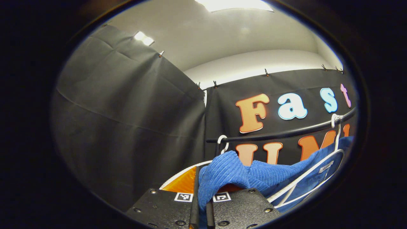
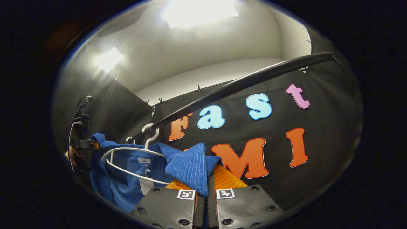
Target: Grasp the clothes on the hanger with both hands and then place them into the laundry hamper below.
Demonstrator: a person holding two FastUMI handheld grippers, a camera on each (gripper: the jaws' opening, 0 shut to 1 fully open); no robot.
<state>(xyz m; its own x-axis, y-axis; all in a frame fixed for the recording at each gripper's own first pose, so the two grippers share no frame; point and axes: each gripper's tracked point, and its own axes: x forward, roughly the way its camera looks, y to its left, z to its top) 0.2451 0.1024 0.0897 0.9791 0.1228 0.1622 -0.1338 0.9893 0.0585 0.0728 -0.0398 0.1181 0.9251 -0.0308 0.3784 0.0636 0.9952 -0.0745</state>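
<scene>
The blue ribbed garment (image 1: 254, 173) hung up at rail height, still draped on the white hanger (image 1: 305, 179), and you had pinched one shoulder in each claw. Your left gripper (image 1: 202, 206) had its fingers closed together on a bunched fold at the garment's left end; in the right gripper view your right gripper (image 2: 205, 197) was clamped the same way on the fold at the right end. You held it by both ends, I judge, so the cloth would come off the hanger evenly instead of dragging the hanger sideways along the black rail (image 2: 241, 84).

The garment's long axis ran left to right, roughly along the rail, stretched between your two grips, with the body sagging below the hanger's wire (the inside label (image 2: 144, 160) faced your right gripper, so the neck opening pointed toward you). The hanger's hook (image 2: 149, 128) was still over the rail, and a second white hook (image 1: 222, 141) sat farther left on it.

In the right gripper view your other hand (image 2: 71, 156) and its gripper showed at the far left, beside the cloth's edge. The hamper was out of sight below, so lowering had not yet begun by my reading.
</scene>
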